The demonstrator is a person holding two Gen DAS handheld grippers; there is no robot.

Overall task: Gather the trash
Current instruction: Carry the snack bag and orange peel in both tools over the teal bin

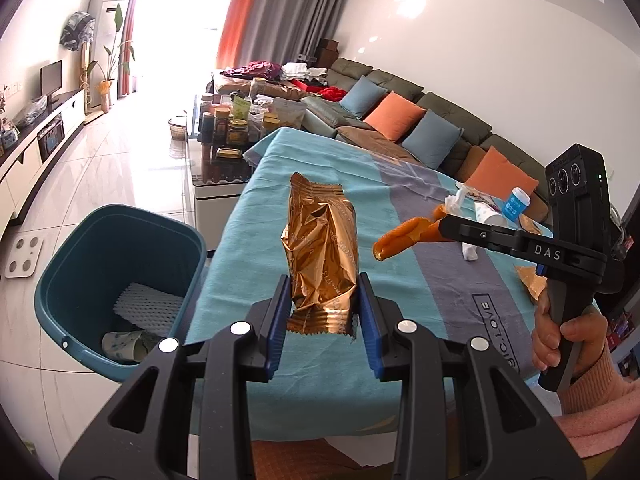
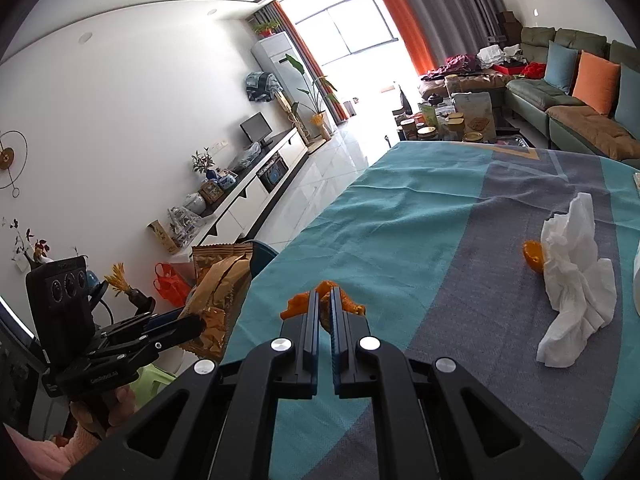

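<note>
My left gripper (image 1: 325,289) is shut on a crumpled gold foil snack wrapper (image 1: 322,248), held upright above the table's left edge. The same wrapper (image 2: 216,296) shows at the left of the right wrist view. My right gripper (image 2: 327,300) is shut on a piece of orange peel (image 2: 298,305), above the cloth. From the left wrist view that orange peel (image 1: 400,237) hangs from the right gripper (image 1: 440,222). A teal bin (image 1: 116,280) stands on the floor left of the table, holding a white foam net and a paper cup.
The table wears a teal and grey cloth (image 2: 420,220). On it lie a crumpled white tissue (image 2: 572,280), another orange peel piece (image 2: 534,255), a blue-labelled bottle (image 1: 516,204) and more gold wrapper (image 1: 530,280). A sofa (image 1: 420,120) and a cluttered coffee table (image 1: 232,128) stand beyond.
</note>
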